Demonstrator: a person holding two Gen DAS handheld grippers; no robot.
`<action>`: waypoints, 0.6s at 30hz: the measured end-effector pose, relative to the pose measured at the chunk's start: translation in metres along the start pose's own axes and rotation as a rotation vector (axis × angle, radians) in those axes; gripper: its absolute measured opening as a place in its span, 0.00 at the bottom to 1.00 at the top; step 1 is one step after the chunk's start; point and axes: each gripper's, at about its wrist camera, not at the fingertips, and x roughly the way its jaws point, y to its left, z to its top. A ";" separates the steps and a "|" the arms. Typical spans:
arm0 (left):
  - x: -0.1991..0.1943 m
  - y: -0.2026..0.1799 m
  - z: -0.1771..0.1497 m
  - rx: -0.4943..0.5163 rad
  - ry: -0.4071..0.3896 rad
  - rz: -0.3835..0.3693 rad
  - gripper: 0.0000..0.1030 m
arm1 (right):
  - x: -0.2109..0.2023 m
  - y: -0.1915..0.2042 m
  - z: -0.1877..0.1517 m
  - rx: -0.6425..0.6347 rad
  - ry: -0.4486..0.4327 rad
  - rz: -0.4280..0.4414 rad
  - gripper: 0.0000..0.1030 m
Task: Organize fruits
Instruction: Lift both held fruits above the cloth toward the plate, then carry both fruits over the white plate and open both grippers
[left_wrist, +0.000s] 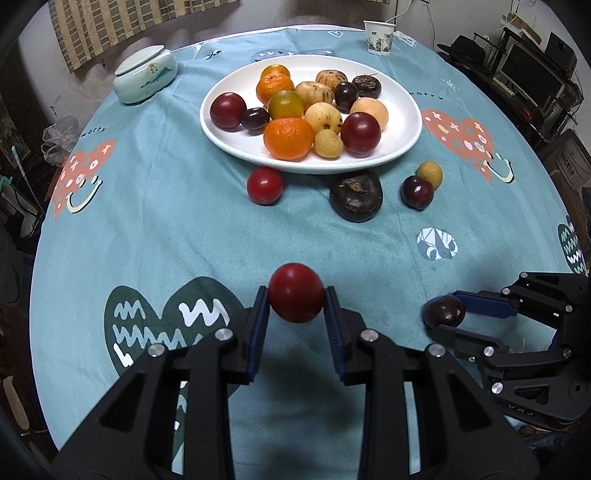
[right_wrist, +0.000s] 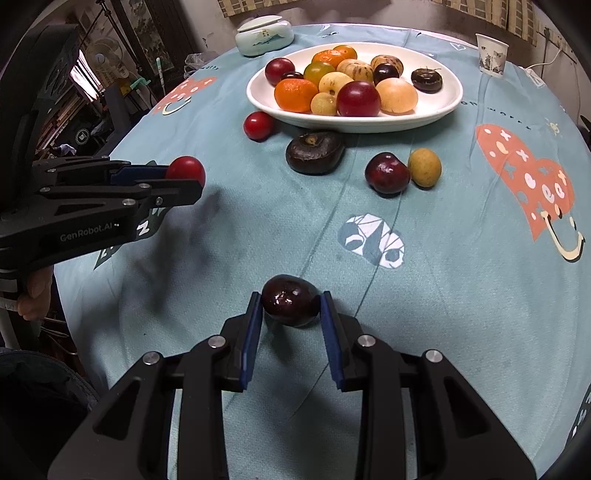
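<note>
My left gripper (left_wrist: 296, 301) is shut on a red cherry tomato (left_wrist: 296, 292) and holds it above the cloth; it also shows in the right wrist view (right_wrist: 185, 174). My right gripper (right_wrist: 290, 308) is shut on a dark cherry (right_wrist: 290, 305), low over the cloth; it shows at the right of the left wrist view (left_wrist: 444, 311). A white plate (left_wrist: 400, 125) at the far centre holds several fruits. Loose on the cloth before it lie a red tomato (left_wrist: 265, 185), a dark water chestnut (left_wrist: 355, 195), a dark cherry (left_wrist: 417, 192) and a yellow longan (left_wrist: 429, 174).
A pale lidded ceramic jar (left_wrist: 145, 74) stands at the far left and a paper cup (left_wrist: 379, 37) at the far right. The round table carries a teal patterned cloth (left_wrist: 166, 229). Room clutter surrounds the table edges.
</note>
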 end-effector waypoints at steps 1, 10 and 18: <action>0.000 0.000 0.000 0.000 0.000 0.000 0.29 | 0.000 0.000 0.000 0.001 -0.001 0.001 0.31; 0.006 0.000 0.003 0.002 0.009 -0.004 0.29 | 0.000 -0.001 0.000 0.004 0.002 0.012 0.31; 0.010 0.001 0.009 0.005 0.013 -0.009 0.29 | 0.000 -0.004 0.001 0.001 0.010 0.028 0.31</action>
